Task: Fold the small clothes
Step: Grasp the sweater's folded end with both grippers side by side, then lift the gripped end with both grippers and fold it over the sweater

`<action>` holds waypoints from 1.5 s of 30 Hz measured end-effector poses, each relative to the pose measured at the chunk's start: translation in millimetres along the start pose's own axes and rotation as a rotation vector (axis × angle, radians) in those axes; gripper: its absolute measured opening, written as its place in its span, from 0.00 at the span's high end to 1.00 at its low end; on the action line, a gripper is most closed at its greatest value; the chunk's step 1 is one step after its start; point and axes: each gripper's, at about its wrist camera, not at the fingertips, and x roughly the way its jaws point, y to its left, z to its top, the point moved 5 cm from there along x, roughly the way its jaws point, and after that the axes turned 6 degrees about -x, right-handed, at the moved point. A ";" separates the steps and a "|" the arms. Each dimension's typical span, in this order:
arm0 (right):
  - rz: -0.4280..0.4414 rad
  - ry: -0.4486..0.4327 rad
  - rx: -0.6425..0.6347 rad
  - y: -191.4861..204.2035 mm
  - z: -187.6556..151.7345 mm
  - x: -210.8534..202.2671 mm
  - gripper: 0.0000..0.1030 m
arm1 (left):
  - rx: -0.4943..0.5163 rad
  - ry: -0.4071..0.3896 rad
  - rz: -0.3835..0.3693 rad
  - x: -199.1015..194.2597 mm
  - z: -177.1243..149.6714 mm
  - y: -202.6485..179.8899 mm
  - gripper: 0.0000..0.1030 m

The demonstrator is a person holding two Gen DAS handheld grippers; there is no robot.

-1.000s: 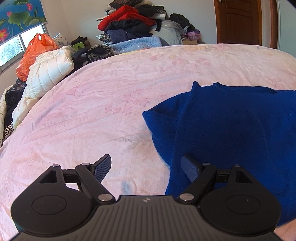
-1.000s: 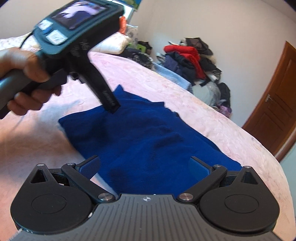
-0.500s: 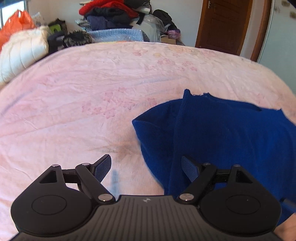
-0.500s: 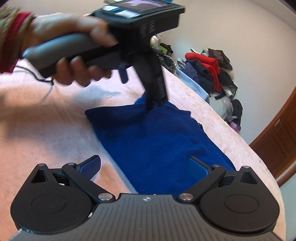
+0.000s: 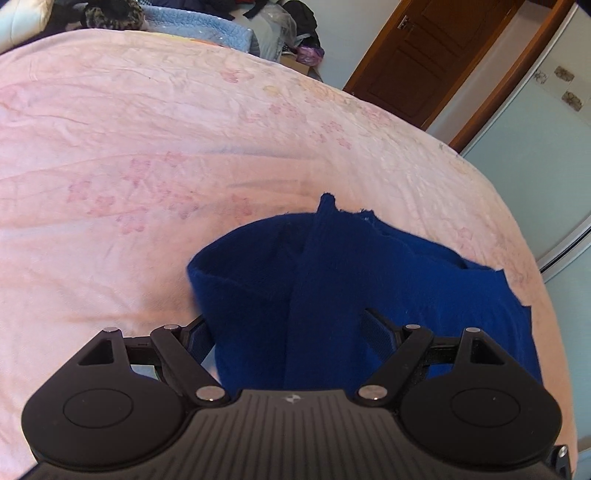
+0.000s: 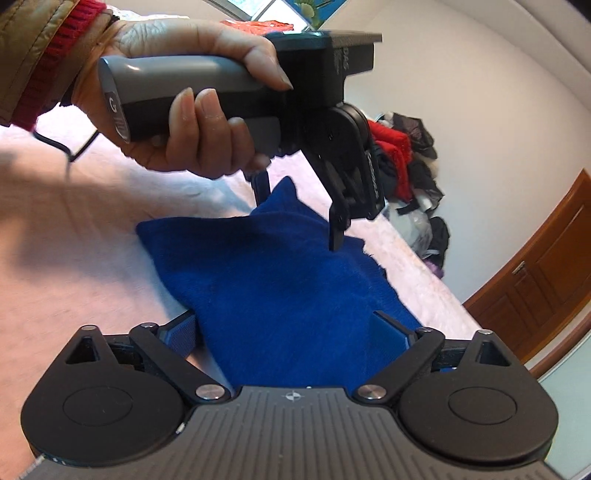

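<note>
A dark blue knit garment (image 5: 332,280) lies partly folded on the pink bedspread (image 5: 129,155). My left gripper (image 5: 284,328) is open, its fingers straddling the cloth's near raised edge. In the right wrist view the same garment (image 6: 280,280) lies between my open right gripper (image 6: 284,328) fingers, and the hand-held left gripper (image 6: 299,218) hangs over its far corner, fingers apart around a raised peak of cloth.
A pile of clothes (image 6: 402,155) sits at the far side of the bed (image 6: 92,229). A brown wooden door (image 5: 436,59) stands at the right. A blue blanket (image 5: 199,26) lies past the bed's far edge.
My left gripper has moved right and down onto the garment's edge, so cloth now lies between its fingers. The right gripper has come closer over the garment. Both stay open.
</note>
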 end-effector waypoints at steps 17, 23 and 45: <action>0.058 -0.057 -0.091 25.2 17.1 4.3 0.88 | 0.094 -0.042 0.079 25.0 10.0 -28.2 0.87; 0.104 -0.099 0.002 6.4 15.9 -12.2 0.90 | 0.114 -0.088 0.134 9.3 8.8 -42.7 0.88; 0.097 -0.179 0.469 -86.9 -46.0 -87.8 0.91 | 0.183 -0.153 0.215 -22.3 7.6 -155.0 0.89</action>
